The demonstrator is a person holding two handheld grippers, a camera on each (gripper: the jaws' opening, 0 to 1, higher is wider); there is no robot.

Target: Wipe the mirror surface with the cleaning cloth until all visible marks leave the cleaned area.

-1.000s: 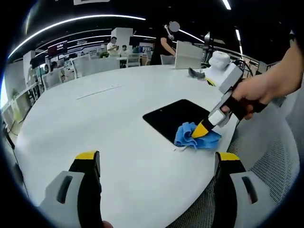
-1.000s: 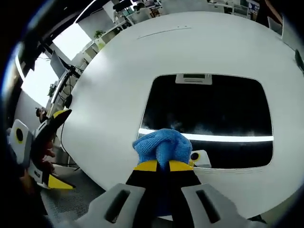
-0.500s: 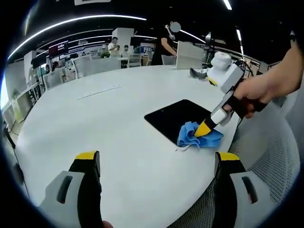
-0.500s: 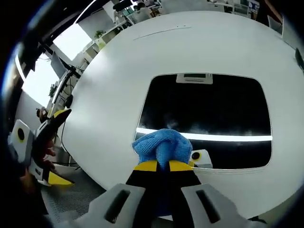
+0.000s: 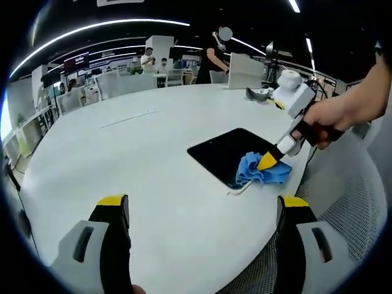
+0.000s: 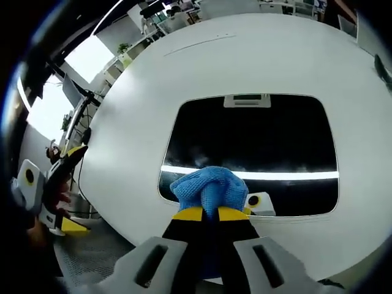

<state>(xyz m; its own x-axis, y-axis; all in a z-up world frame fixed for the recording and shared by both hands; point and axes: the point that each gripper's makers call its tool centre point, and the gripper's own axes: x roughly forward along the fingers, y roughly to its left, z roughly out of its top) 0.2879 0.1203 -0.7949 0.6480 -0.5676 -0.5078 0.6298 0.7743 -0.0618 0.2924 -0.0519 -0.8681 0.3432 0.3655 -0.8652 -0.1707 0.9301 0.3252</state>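
We hold the left gripper (image 5: 202, 214) low over the white round worktop (image 5: 122, 153), its fingers (image 5: 113, 211) spread wide and carrying nothing. The mirror (image 5: 229, 153) lies ahead of them and to the right, well apart. The right gripper (image 6: 205, 214) is much nearer: its fingers (image 6: 188, 214) are clenched on the blue cleaning cloth (image 6: 208, 188), which touches the near edge of the mirror (image 6: 251, 147). From these fingers the dark, glossy, rounded rectangle stretches forward, with its long axis running across. The cloth looks soft and bunched. A faint hazy mark seems to remain just beyond it, so we judge the wiping must go forward.
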